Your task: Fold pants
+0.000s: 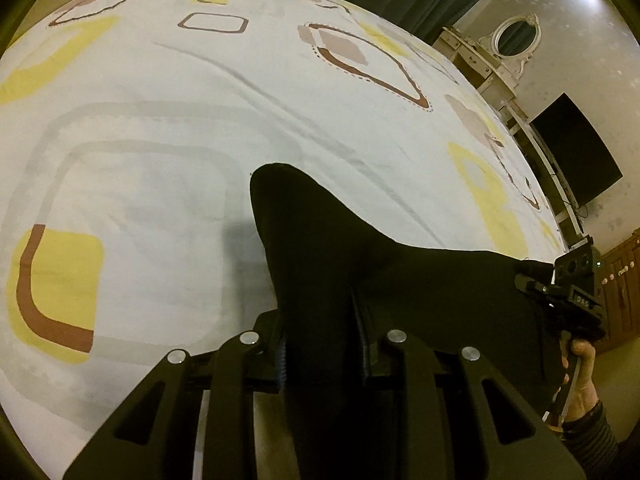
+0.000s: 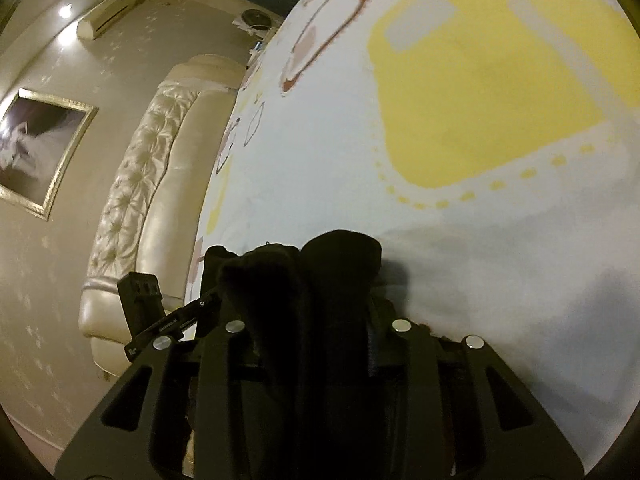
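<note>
- Left claw (image 1: 322, 344): jaws closed on a bunch of the black pants (image 1: 344, 264); cloth fills the gap btwn the two fingers and spills fwd past the tips.
- Right claw (image 2: 316, 320): same story, jaws clamped on a thick wad of the pants (image 2: 320, 280); cloth bulges up and over the tips, so the pads themselves are hidden.
- Where the pants are: gathered in both claws, hanging btwn them just above the bed sheet (image 1: 160, 128). From the left wrist view a rounded lobe of cloth pokes fwd over the sheet, and the rest runs off to the right.
- Key relation: the held edge spans claw to claw. In the left view the cloth stretches right toward the other tool (image 1: 572, 292), held by the person's hand (image 1: 580, 376) at the far right. In the right view the left tool (image 2: 148, 304) sits just to the left, low in the frame, near the cloth.
- So the long axis of the held edge runs side to side btwn the two claws, w/ the open sheet lying ahead of both.
- Neither claw looks clearly nearer the sheet; both seem about level w/ each other, judging by how the cloth spans.
- Rest of the pants (legs, waist) is out of view below the claws, so can't tell which end is held.
- Judgement: next move prob. carries both claws fwd together over the sheet to lay the cloth out flat; keeping the span taut matters so it doesn't land bunched.
</note>
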`<state>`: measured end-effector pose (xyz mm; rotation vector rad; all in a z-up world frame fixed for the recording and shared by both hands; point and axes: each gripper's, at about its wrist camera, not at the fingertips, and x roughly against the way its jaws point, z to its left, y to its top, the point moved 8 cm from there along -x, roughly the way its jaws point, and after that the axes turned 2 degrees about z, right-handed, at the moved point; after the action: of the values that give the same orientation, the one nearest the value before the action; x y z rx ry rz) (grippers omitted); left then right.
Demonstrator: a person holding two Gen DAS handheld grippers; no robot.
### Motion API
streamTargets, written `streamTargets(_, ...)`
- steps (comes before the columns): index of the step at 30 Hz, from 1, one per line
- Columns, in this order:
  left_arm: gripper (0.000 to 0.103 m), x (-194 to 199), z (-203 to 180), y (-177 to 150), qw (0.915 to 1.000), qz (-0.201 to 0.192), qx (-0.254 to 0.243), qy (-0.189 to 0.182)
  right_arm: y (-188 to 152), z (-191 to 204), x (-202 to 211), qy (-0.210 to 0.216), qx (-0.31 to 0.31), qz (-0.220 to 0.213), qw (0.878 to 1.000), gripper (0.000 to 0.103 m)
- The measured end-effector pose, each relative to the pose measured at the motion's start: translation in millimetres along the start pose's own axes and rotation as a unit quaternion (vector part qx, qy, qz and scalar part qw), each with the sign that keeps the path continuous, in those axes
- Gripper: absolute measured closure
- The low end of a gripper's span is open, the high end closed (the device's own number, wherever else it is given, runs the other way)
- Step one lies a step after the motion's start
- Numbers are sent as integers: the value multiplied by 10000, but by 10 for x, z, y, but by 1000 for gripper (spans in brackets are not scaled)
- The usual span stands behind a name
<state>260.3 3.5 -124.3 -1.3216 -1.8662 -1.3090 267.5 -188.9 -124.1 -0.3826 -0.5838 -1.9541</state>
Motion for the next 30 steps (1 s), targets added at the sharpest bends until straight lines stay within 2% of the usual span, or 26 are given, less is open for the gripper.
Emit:
streamTargets(20,74,16,28,-23,9998,-105,28,-164,39,-64,-7,206,-141,-2,9997,69)
streamTargets(24,58,35,41,-30,9996,-73,65,-260,40,-70,5,219,-163,10,9996,62)
streamTargets(25,45,49,63,-38,9995,-78,130,-272,37,-55,5,234,-185,3,9996,60)
streamTargets(26,37,65,79,-45,9993,-93,193,-318,33,-47,14,255,-193,8,9995,55)
streamTargets(30,28,183,126,-172,9972,-124,445,-589,-14,2,123,322,-238,-45,9992,41)
